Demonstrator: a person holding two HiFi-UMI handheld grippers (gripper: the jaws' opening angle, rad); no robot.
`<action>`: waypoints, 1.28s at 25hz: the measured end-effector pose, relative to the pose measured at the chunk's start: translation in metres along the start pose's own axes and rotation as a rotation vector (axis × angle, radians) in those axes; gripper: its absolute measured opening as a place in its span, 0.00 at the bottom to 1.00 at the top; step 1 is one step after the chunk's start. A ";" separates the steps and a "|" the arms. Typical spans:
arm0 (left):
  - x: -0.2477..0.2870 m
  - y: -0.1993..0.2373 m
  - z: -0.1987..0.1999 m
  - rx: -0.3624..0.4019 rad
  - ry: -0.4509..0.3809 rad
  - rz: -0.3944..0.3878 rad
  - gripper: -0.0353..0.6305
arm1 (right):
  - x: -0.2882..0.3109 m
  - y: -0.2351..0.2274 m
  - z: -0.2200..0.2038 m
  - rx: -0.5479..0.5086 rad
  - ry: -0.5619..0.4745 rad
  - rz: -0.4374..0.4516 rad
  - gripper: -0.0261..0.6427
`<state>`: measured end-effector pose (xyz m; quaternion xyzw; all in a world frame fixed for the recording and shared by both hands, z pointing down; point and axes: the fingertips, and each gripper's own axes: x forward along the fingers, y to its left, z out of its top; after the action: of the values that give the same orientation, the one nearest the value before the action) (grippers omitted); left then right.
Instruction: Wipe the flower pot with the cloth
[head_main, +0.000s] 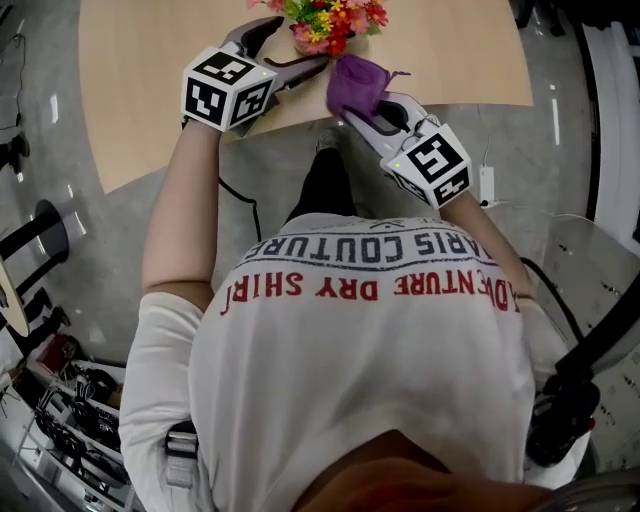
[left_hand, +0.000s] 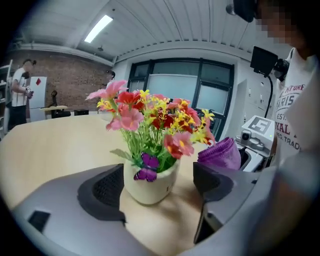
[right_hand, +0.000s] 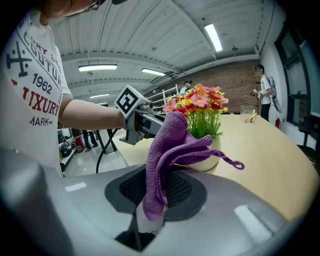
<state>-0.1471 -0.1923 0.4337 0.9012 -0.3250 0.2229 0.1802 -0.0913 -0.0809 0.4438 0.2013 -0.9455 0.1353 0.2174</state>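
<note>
The left gripper (head_main: 290, 50) has its jaws spread wide, with the small white round flower pot (left_hand: 150, 189) between them. In the left gripper view, at the pot's three o'clock, the right gripper (right_hand: 149, 220) pinches the fuzzy purple cloth (right_hand: 167, 150).

Pale wooden table (head_main: 140, 60), grey floor (head_main: 60, 200)

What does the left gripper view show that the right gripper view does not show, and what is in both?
Only the left gripper view: the left claw is open, with the flower pot seen between its pads but not gripped. A purple butterfly sits on the pot.
Only the right gripper view: the right claw is shut on the purple cloth, and the cloth's loop hangs out to the side.
Both: the pot, its flowers, the cloth and the wooden table.
</note>
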 end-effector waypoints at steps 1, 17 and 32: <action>0.003 0.001 0.006 0.015 -0.004 -0.008 0.68 | -0.003 -0.002 0.001 0.007 -0.003 -0.008 0.14; 0.023 0.019 0.028 0.028 -0.123 0.056 0.56 | -0.032 -0.043 0.001 0.322 -0.099 0.024 0.14; 0.037 0.017 0.031 0.028 -0.110 -0.001 0.56 | -0.014 -0.135 0.032 0.604 -0.108 0.155 0.14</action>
<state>-0.1240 -0.2378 0.4295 0.9147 -0.3308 0.1775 0.1494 -0.0320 -0.2061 0.4325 0.1909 -0.8851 0.4155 0.0865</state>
